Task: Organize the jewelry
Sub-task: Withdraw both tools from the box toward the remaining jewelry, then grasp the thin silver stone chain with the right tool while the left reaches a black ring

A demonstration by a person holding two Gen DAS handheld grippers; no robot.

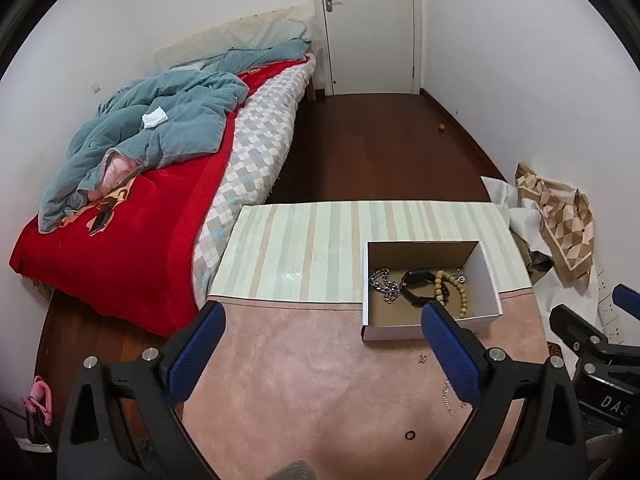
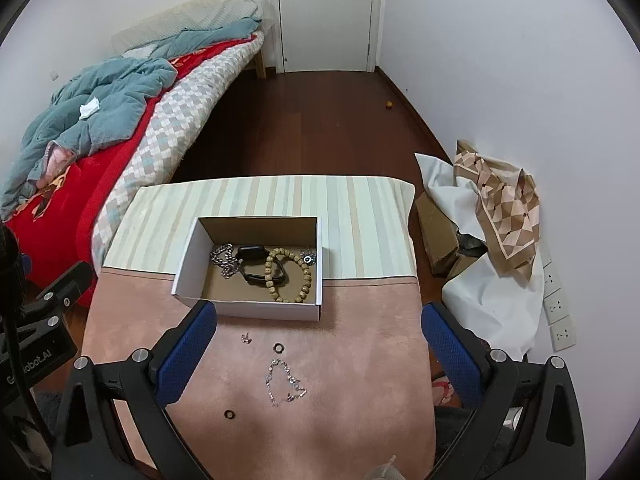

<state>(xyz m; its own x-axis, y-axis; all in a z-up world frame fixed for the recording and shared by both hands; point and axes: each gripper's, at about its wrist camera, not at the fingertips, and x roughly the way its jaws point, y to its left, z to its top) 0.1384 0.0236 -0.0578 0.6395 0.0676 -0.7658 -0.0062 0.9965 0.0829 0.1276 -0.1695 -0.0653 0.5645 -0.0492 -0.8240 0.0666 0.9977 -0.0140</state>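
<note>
Jewelry is split between the white box [image 2: 248, 280] and the pink mat [image 2: 340, 360] in front of it. From my right wrist view I see the whole silver chain [image 2: 285, 378], two dark rings [image 2: 277, 347] [image 2: 228, 403] and a small earring [image 2: 245, 338] loose on the mat; my left view catches only part of that chain and one ring [image 1: 409, 435]. Inside the box lie a chunky chain [image 2: 225, 261], black watch [image 2: 252, 262] and bead bracelet [image 2: 290, 276]. My right gripper [image 2: 320, 312] and left gripper [image 1: 323, 314] hover spread wide, holding and touching nothing.
</note>
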